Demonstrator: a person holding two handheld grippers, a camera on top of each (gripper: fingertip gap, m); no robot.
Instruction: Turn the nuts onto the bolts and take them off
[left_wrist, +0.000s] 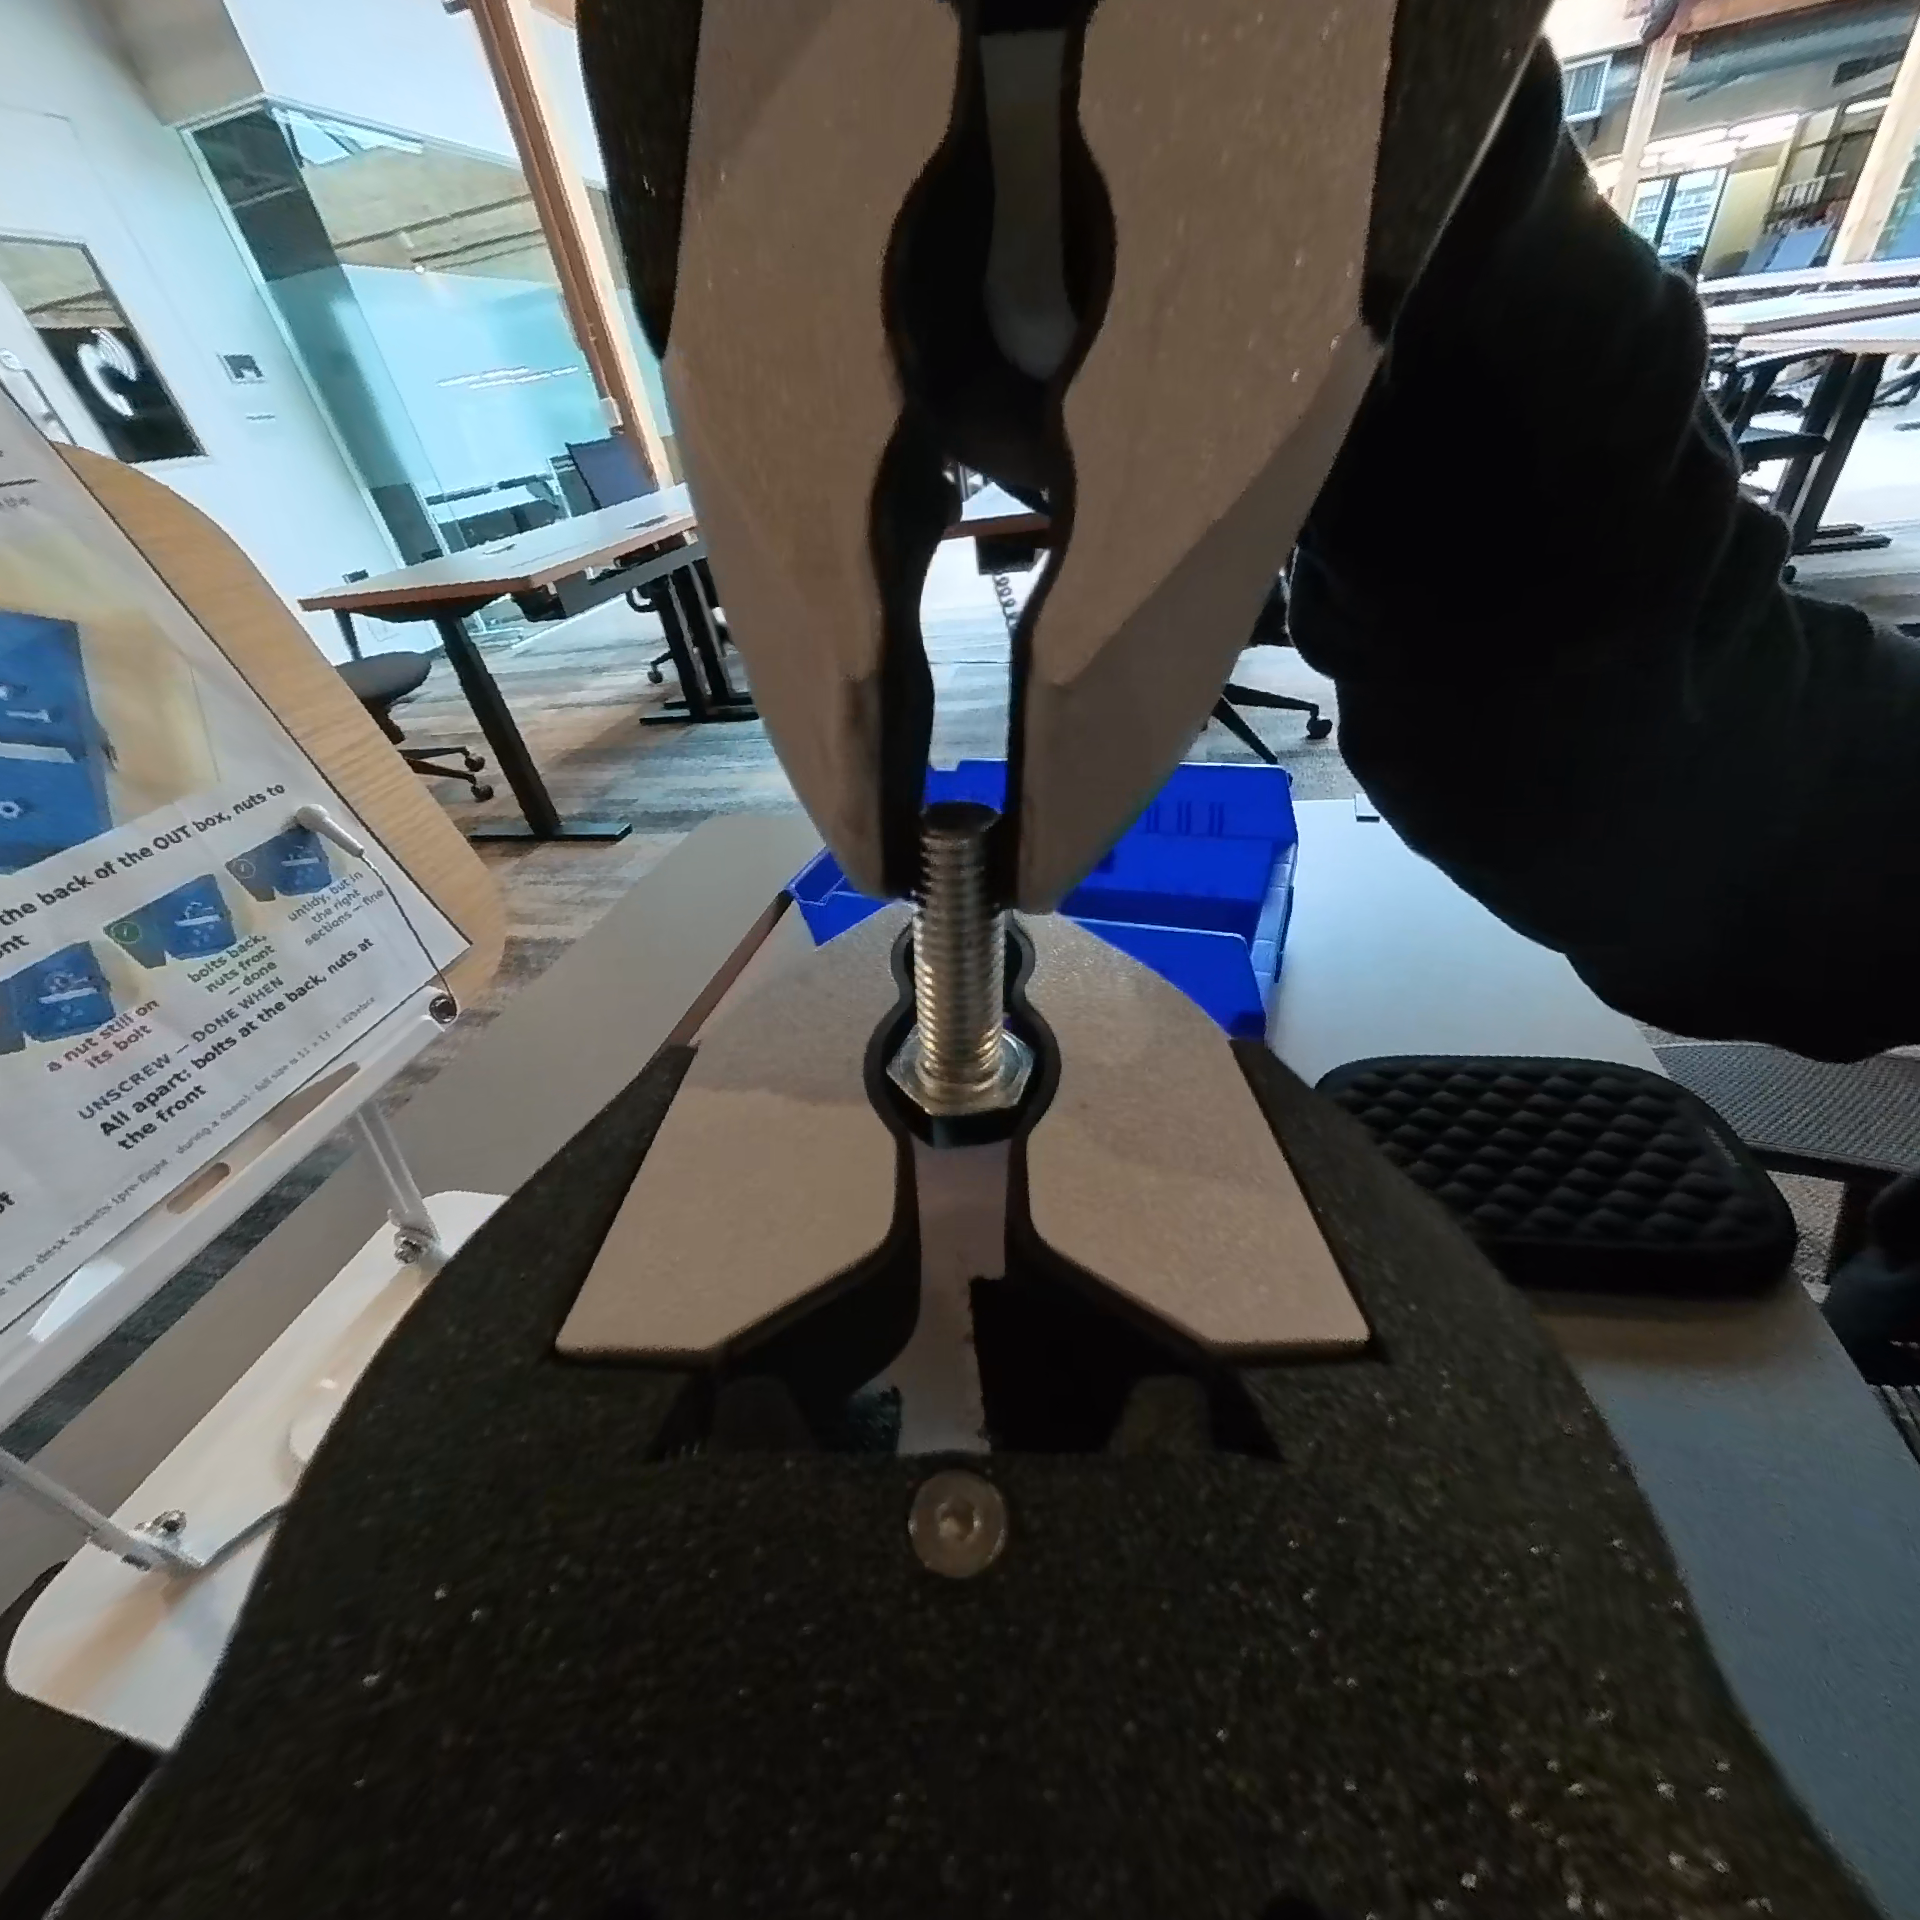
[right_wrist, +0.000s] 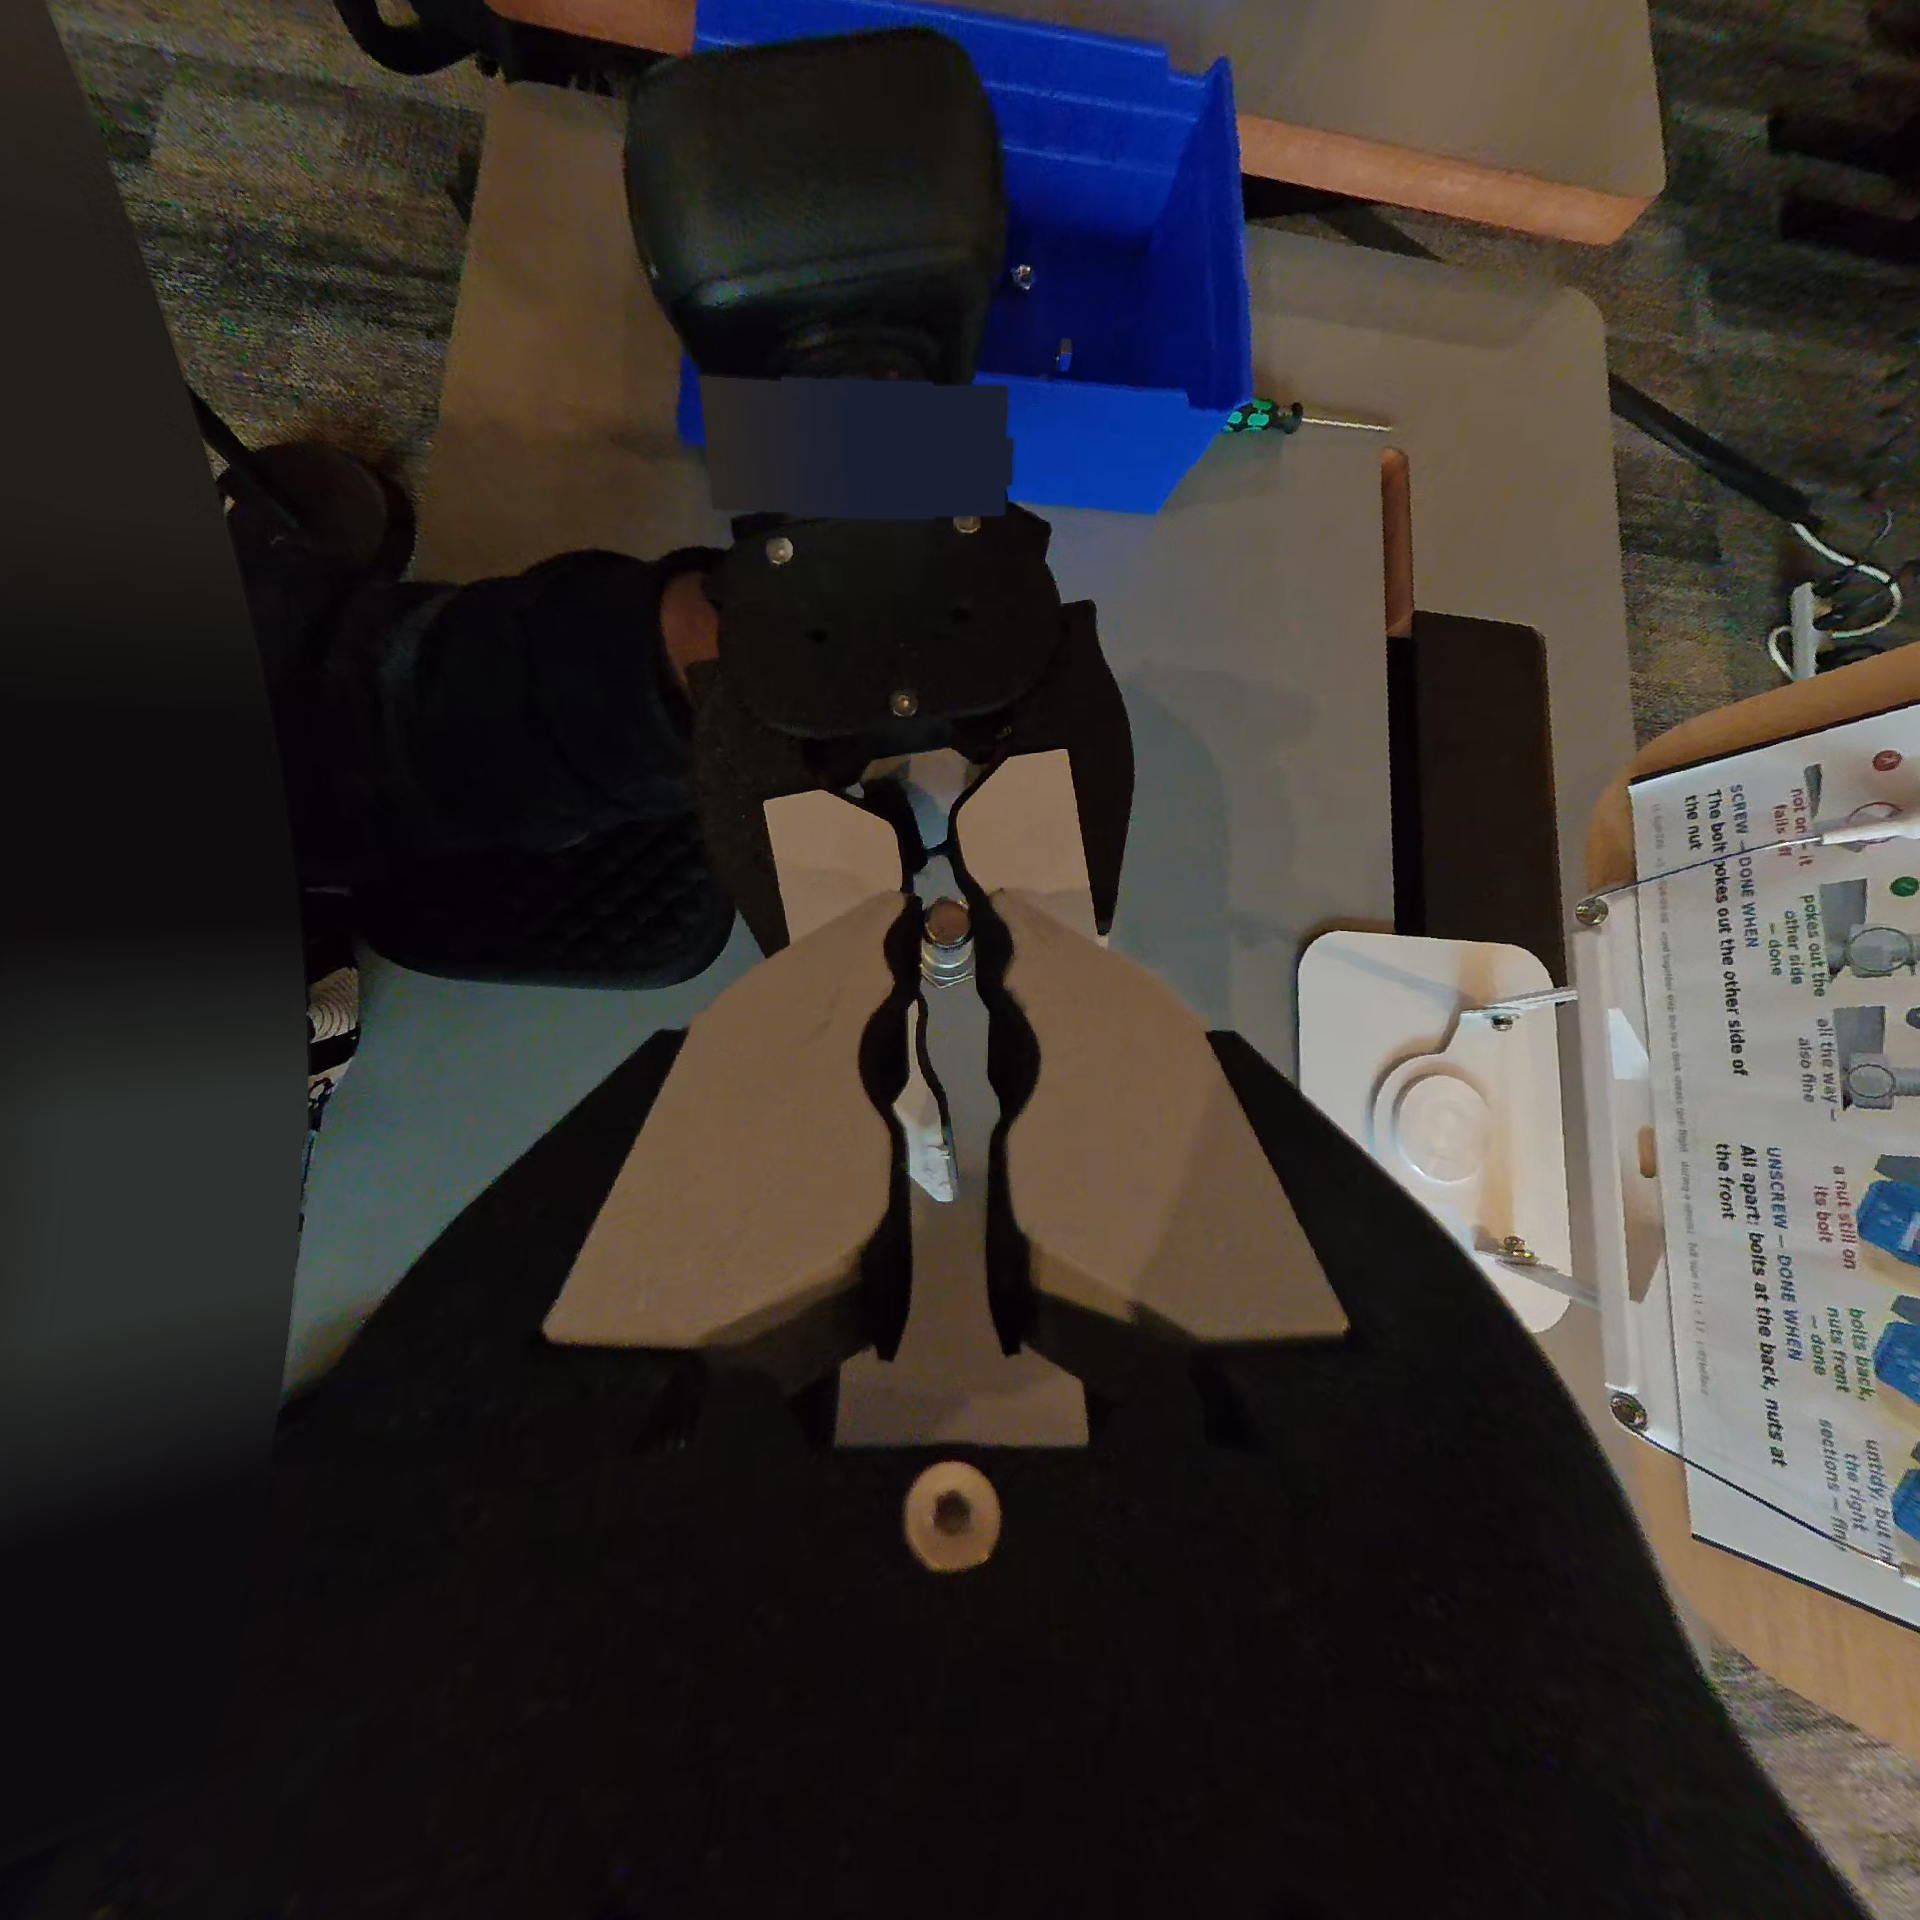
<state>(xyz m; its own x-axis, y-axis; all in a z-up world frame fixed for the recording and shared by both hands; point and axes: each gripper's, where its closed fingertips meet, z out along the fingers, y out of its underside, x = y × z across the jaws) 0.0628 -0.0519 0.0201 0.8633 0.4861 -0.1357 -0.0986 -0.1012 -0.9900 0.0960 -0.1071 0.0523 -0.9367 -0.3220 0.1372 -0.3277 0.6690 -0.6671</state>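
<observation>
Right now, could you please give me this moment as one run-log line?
left gripper: shut on nut | right gripper: shut on bolt tip | nut low on thread | blue bin behind

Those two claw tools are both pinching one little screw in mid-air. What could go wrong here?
The right gripper pinches only the tip of the bolt, so it might slip off the threads. The left gripper clamps the nut; if the bolt tilts while turning, the threads may bind. A released part could drop onto the table, missing the blue bin.
</observation>
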